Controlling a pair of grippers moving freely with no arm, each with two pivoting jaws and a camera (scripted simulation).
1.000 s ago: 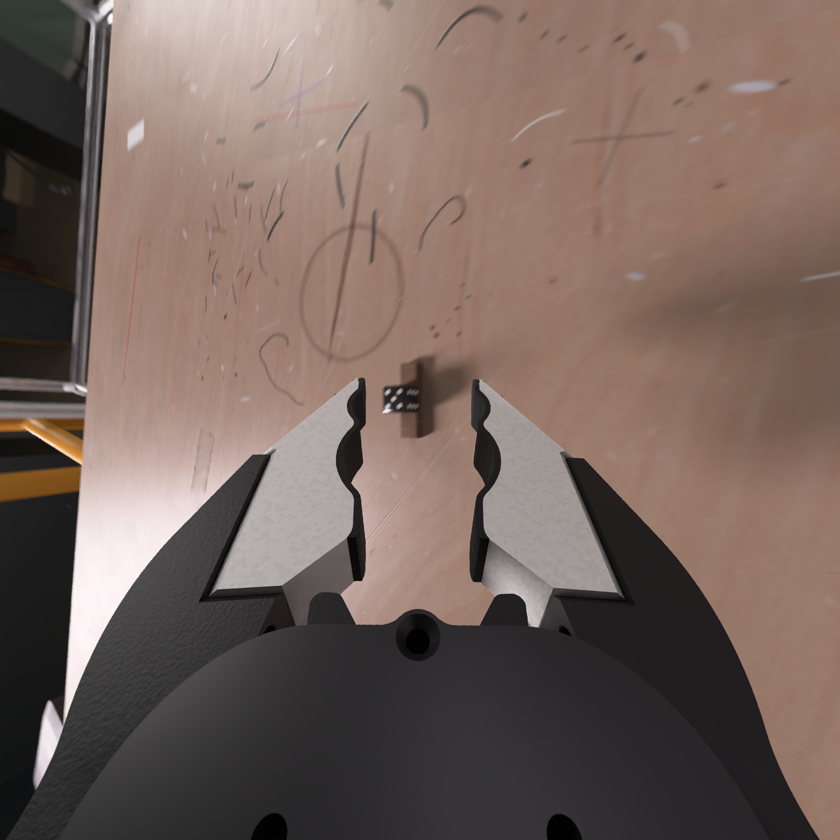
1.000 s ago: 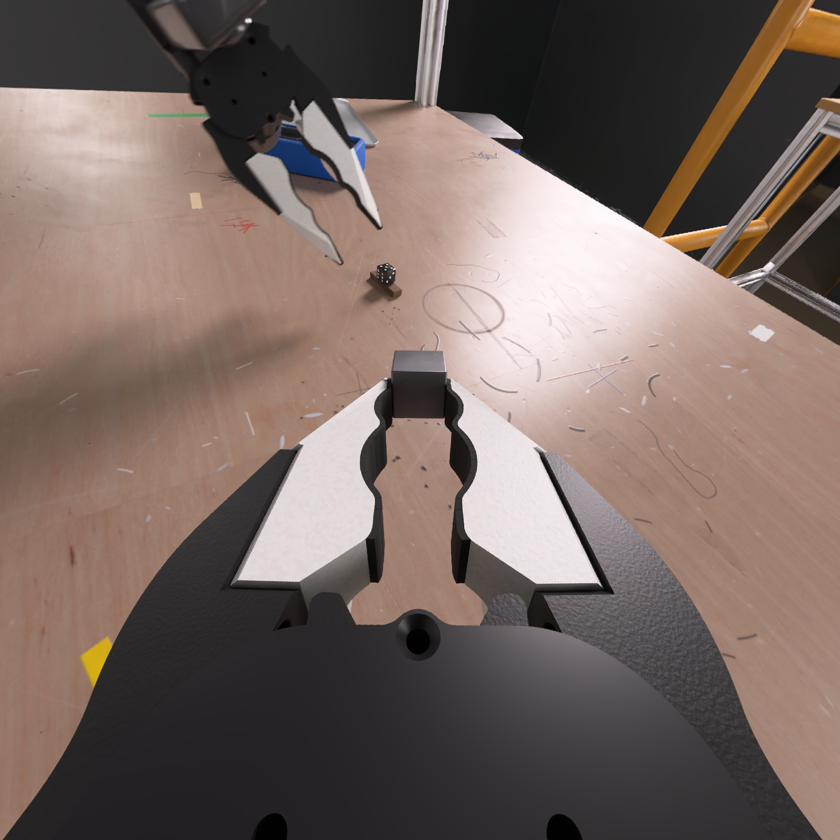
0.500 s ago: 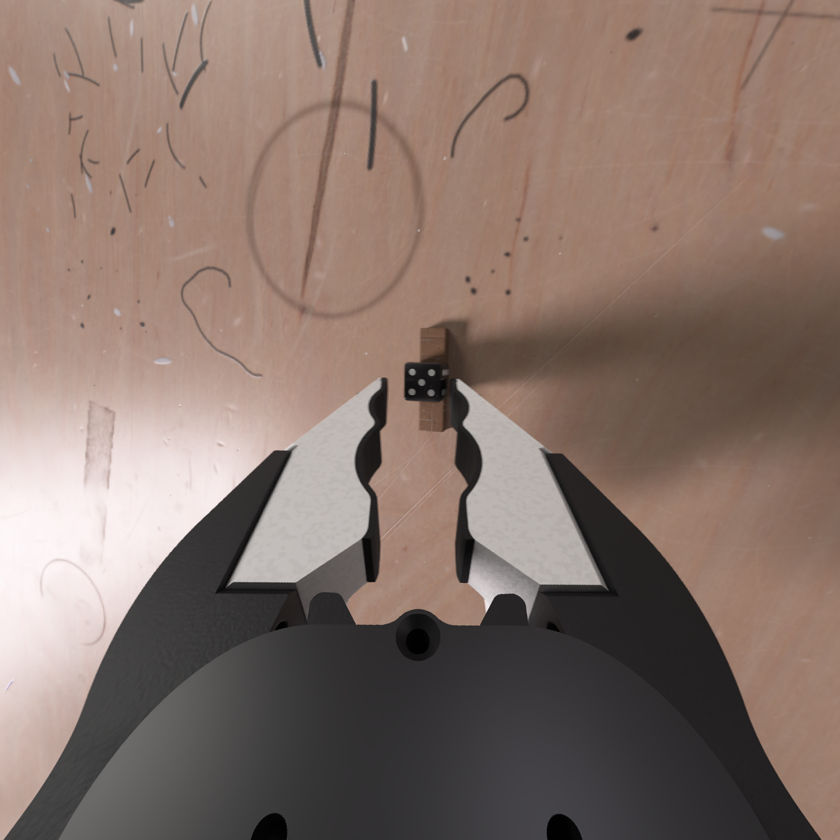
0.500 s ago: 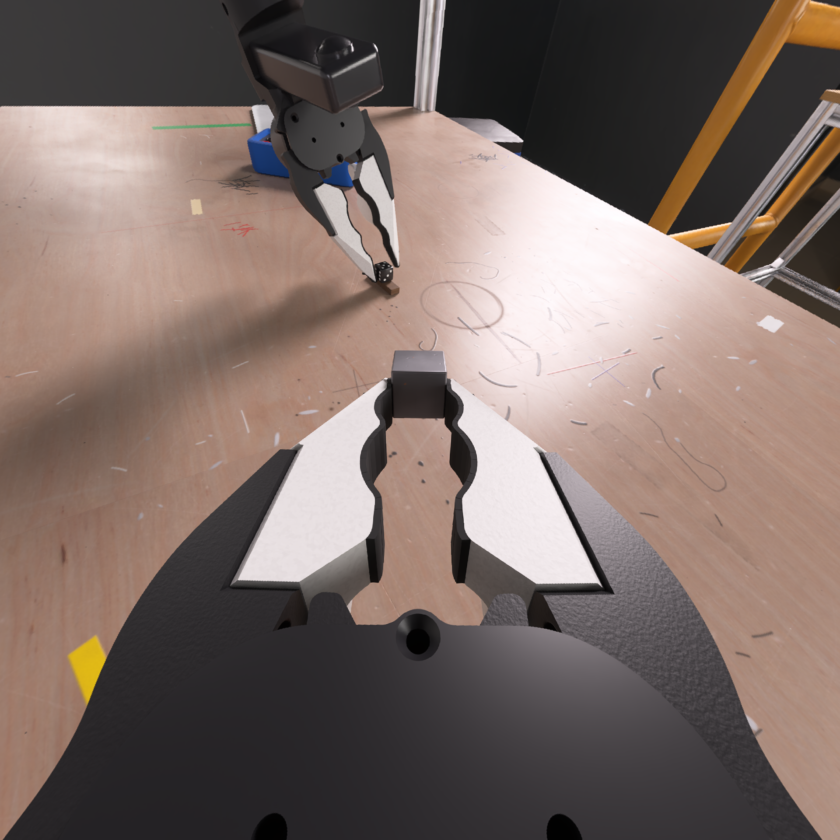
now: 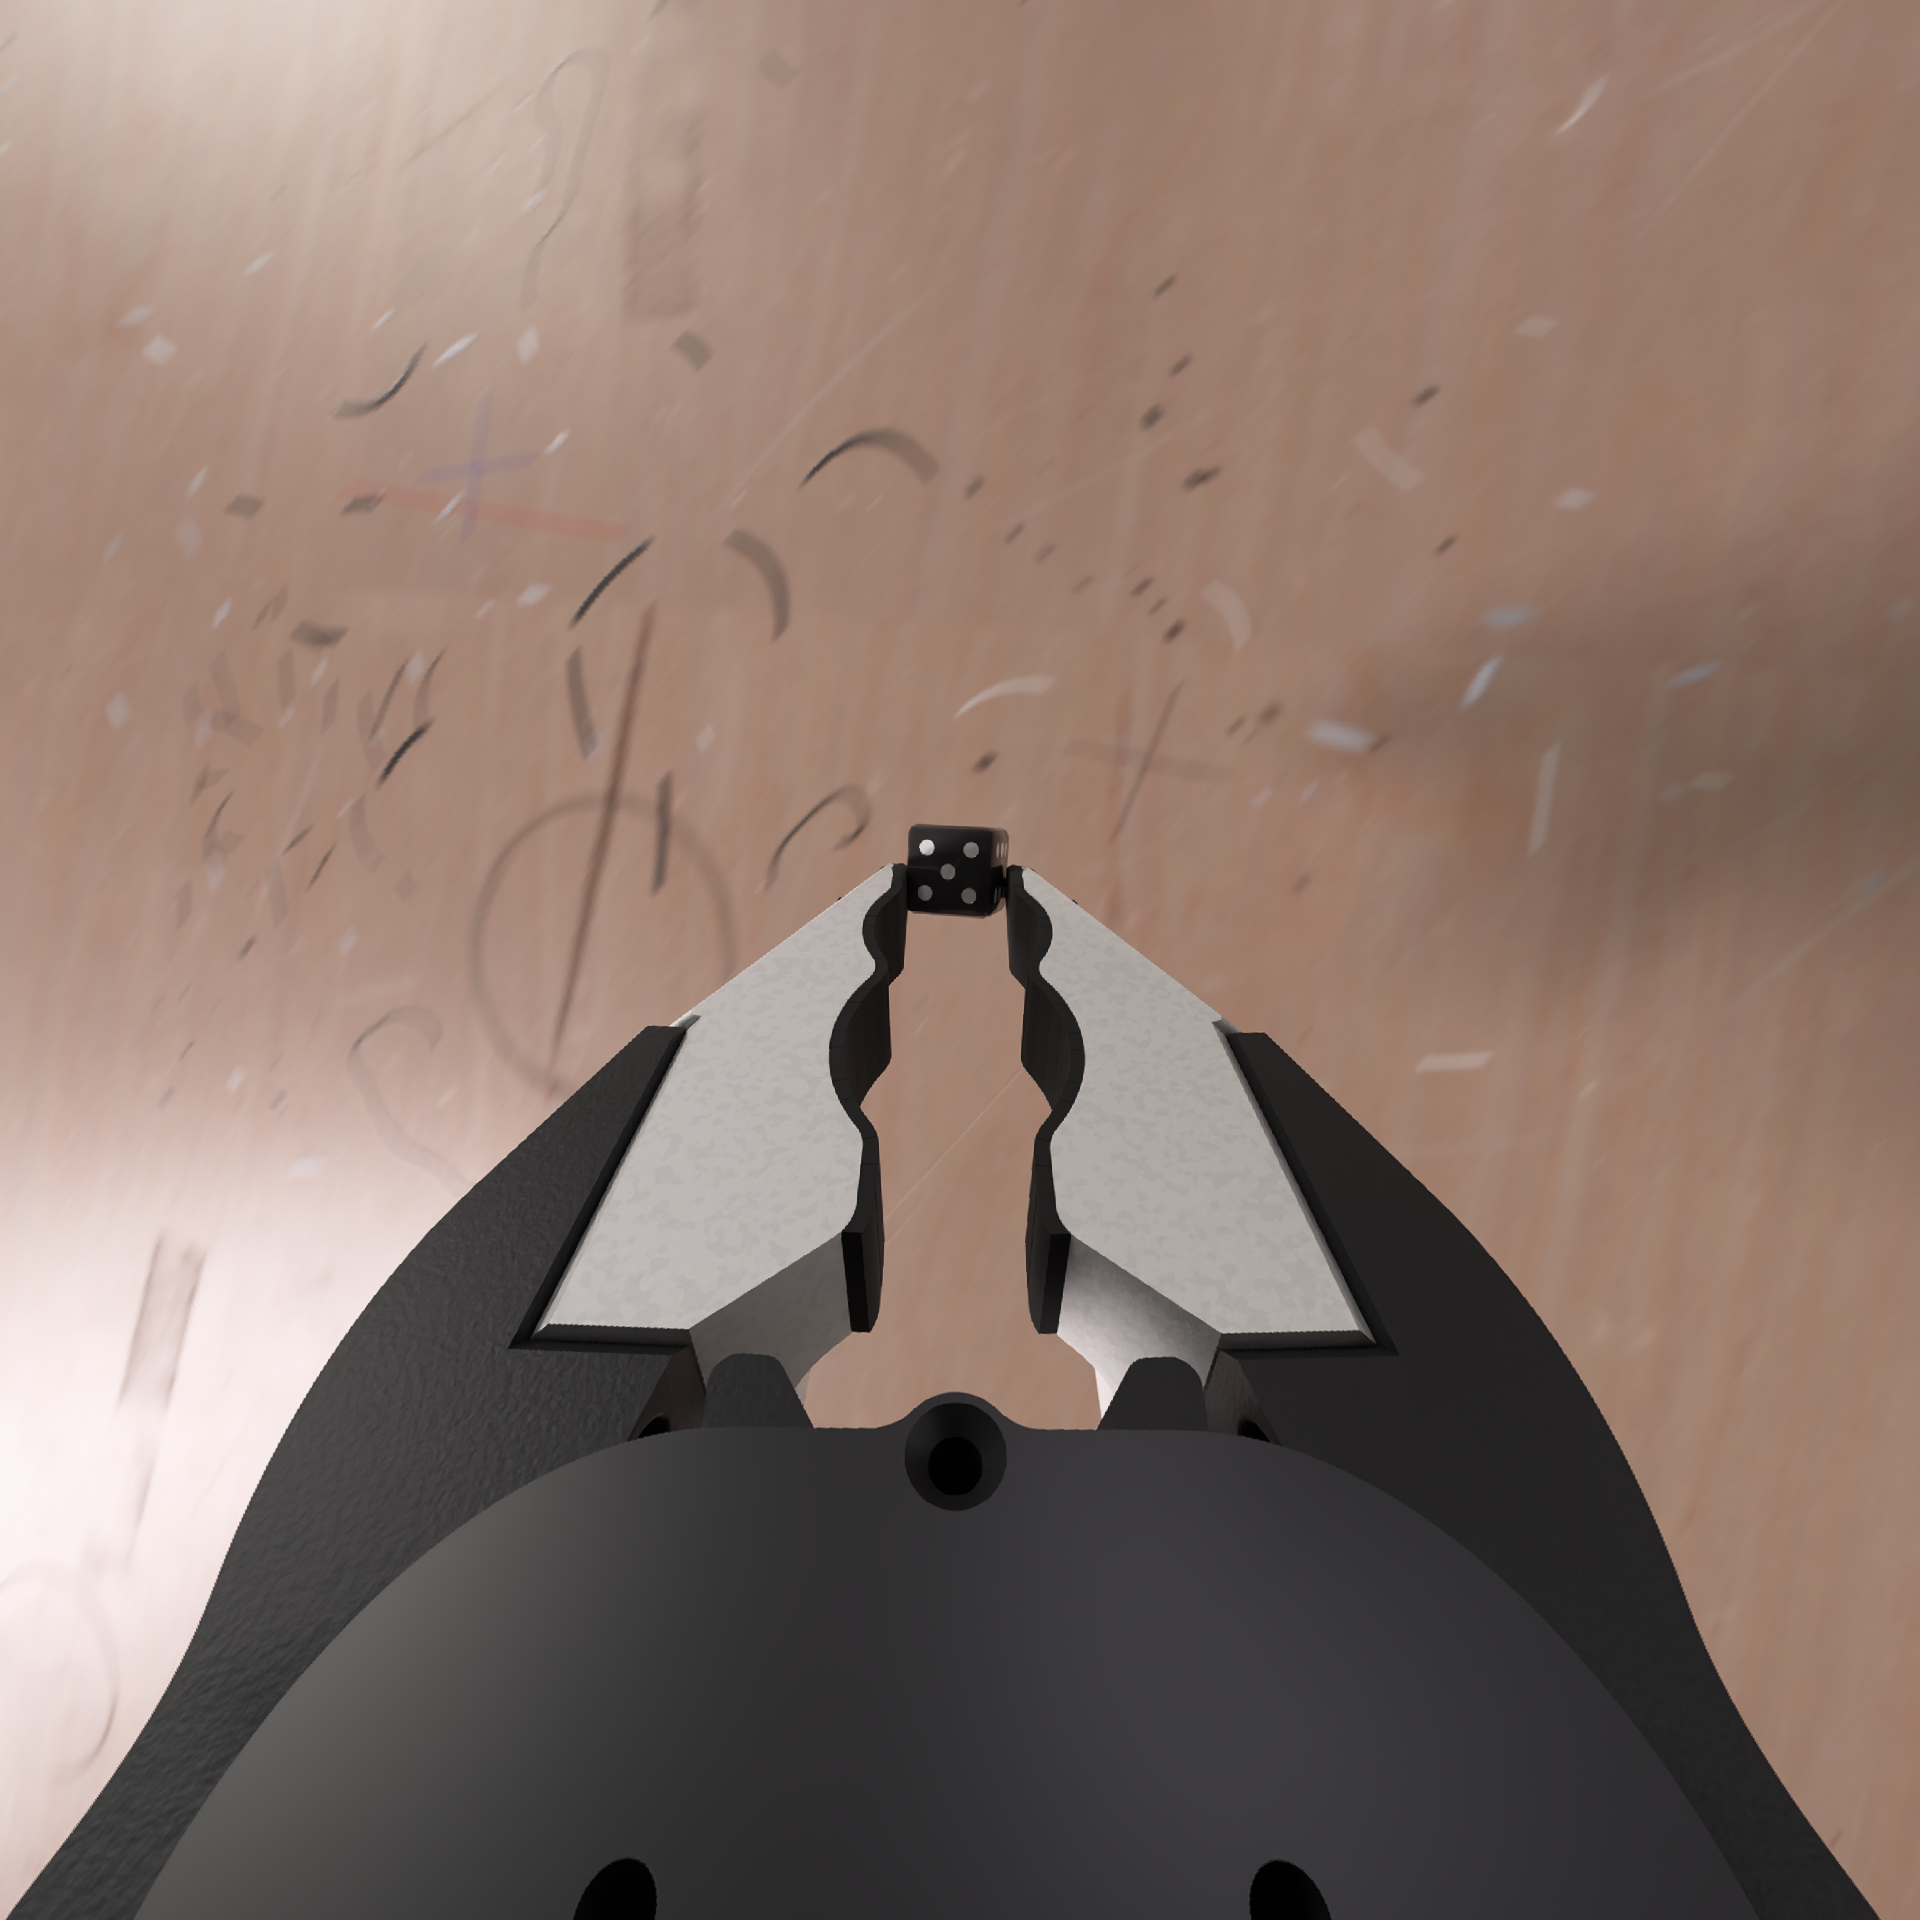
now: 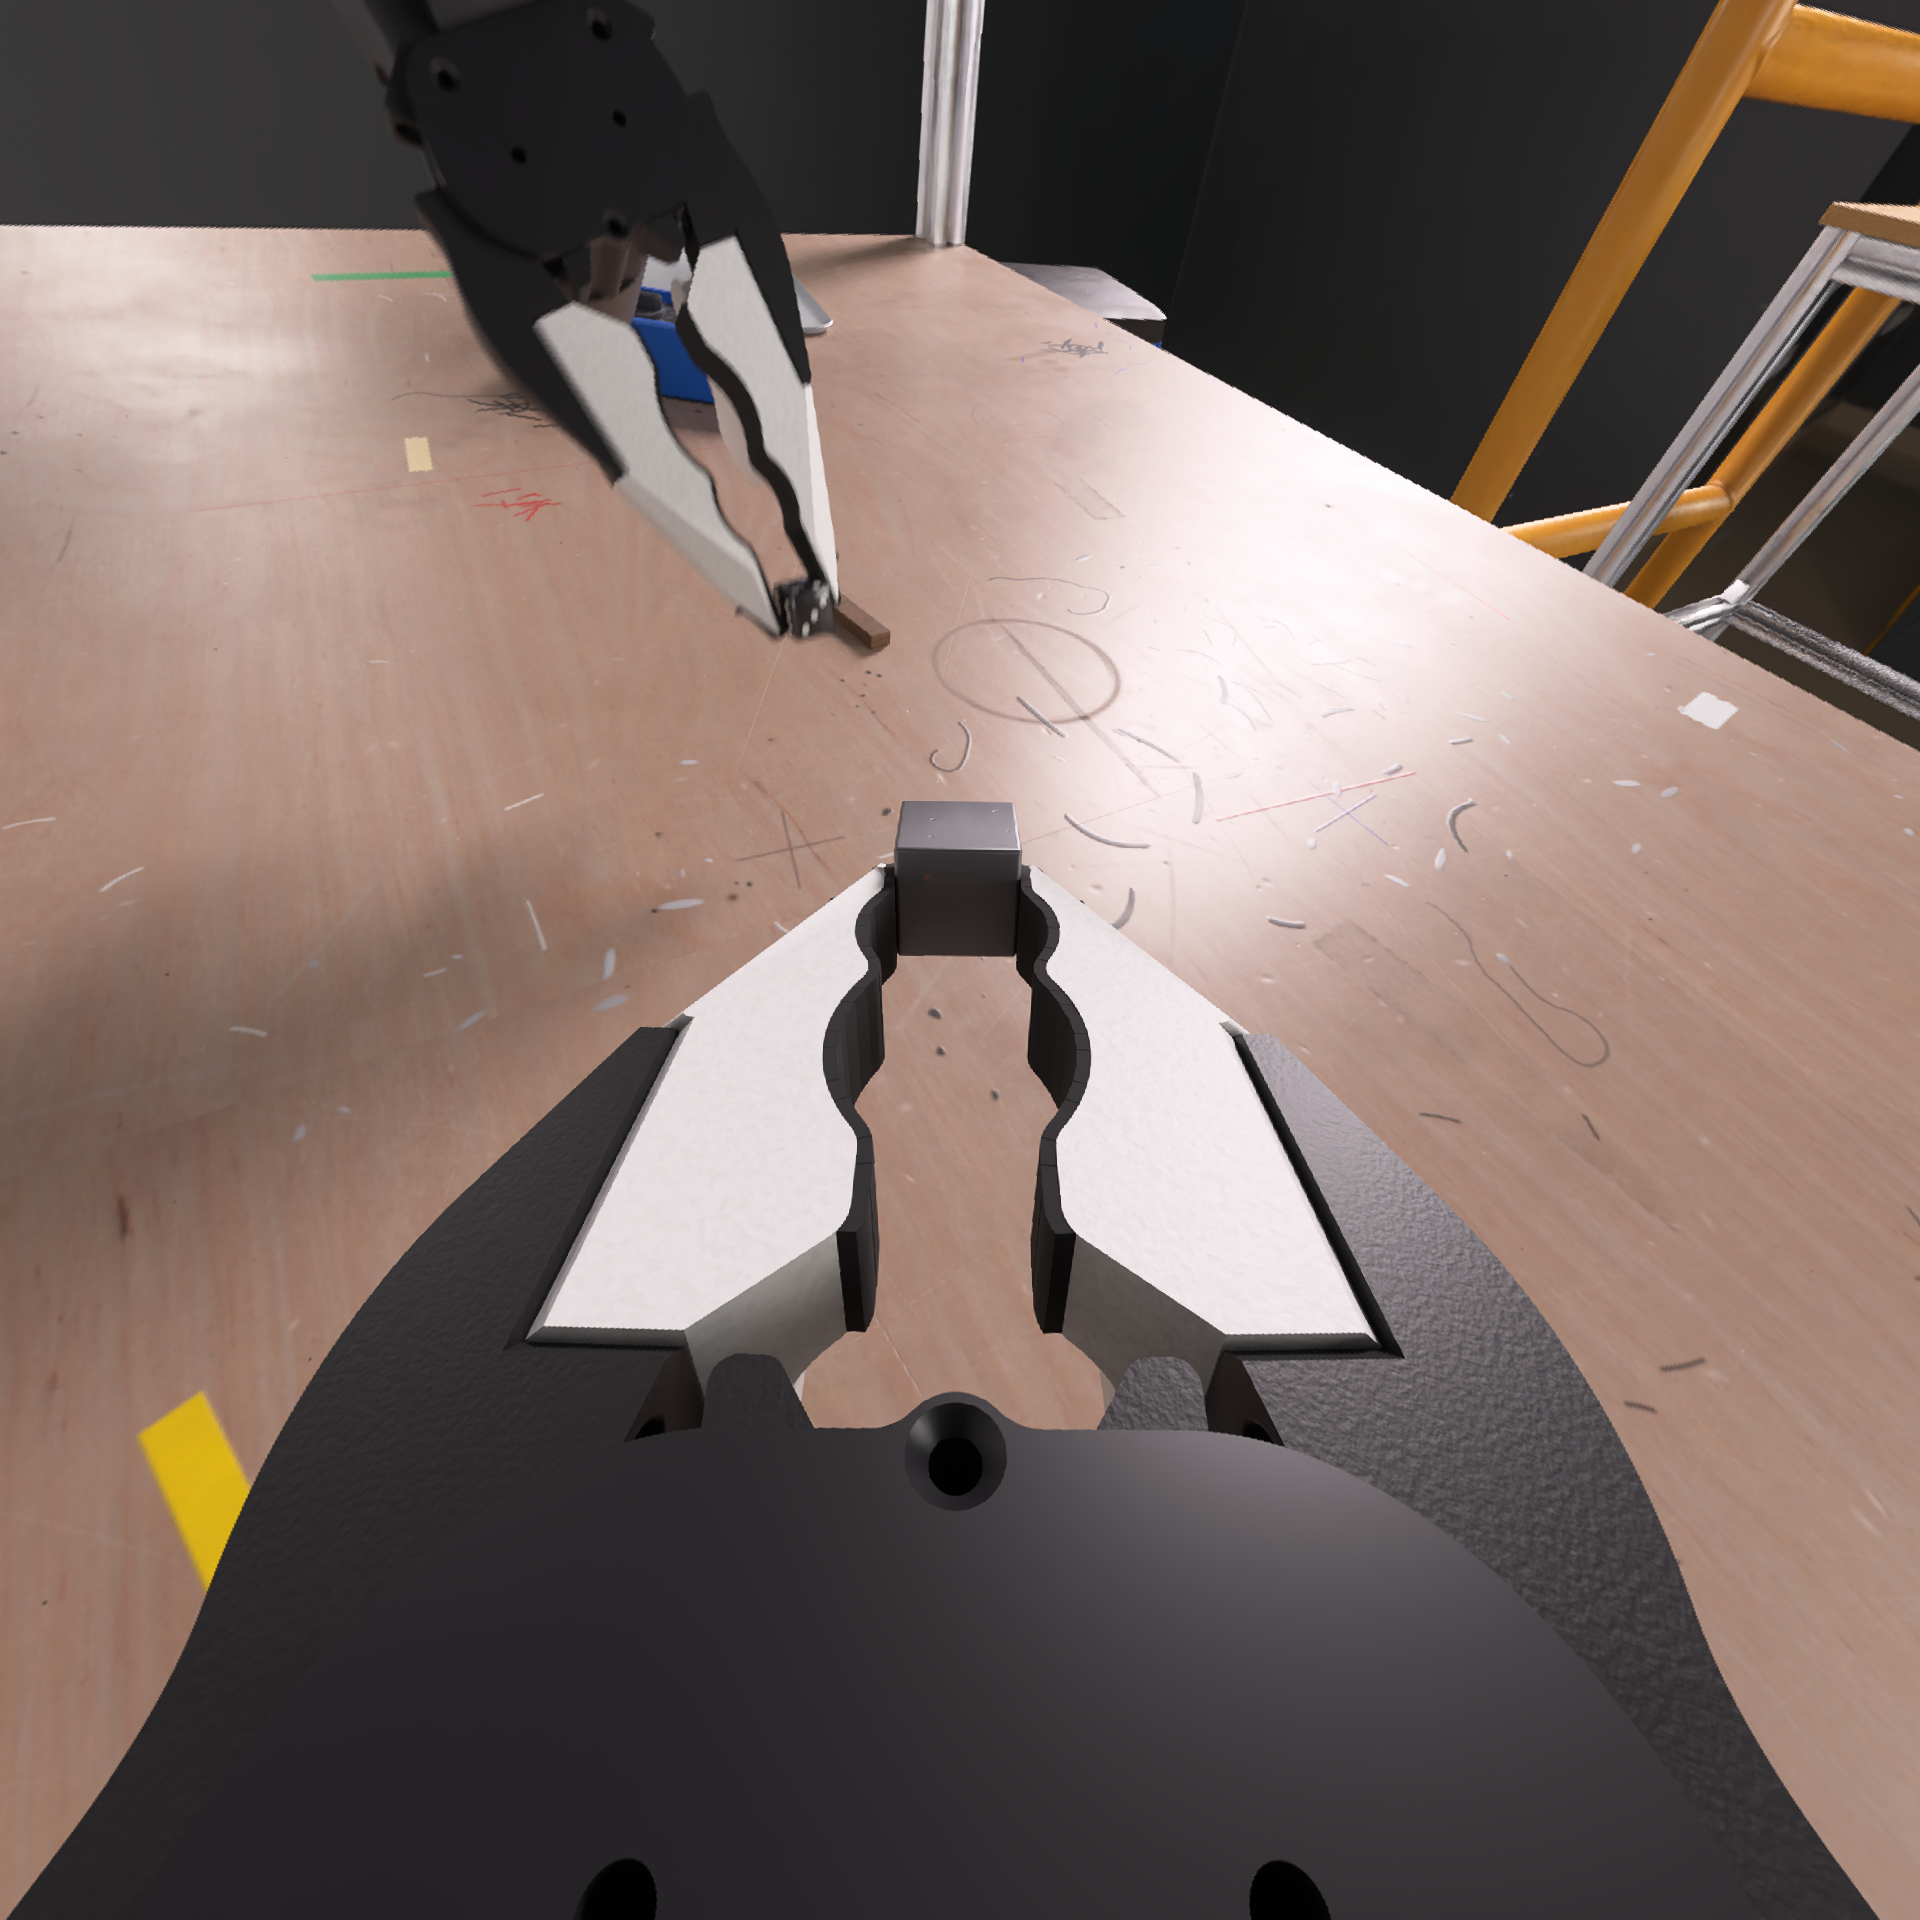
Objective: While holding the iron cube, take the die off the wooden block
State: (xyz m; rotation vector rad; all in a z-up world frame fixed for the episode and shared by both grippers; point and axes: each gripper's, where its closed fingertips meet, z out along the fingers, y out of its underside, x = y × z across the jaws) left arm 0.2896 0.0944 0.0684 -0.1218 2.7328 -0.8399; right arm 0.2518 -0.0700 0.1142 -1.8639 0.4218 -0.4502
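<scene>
Scuffed brown plywood made up the counter, pen marks and pale flecks all over it, with dark space behind, a metal post at the far edge and an orange ladder off to the side.

Your right hand-held gripper was clamped on the iron cube, a grey block pinched right at the fingertips and held clear above the counter.

And your left hand-held gripper had the die! Black with white pips, it sat squeezed between the very tips, both fingers touching its sides. That wrist view was smeared with motion blur, so the counter beneath was hard to read and the block did not show in it.

From your right wrist view, the left hand-held gripper slanted down from the far side, the die held at its tips. The wooden block, a small dark brown slab, lay on the counter just beside the die, poking out toward the drawn circle. Whether the die touched the block, you could not tell from that angle.

A blue box sat farther back, partly hidden by the left hand-held gripper. A yellow tape strip lay near you on the left.
</scene>
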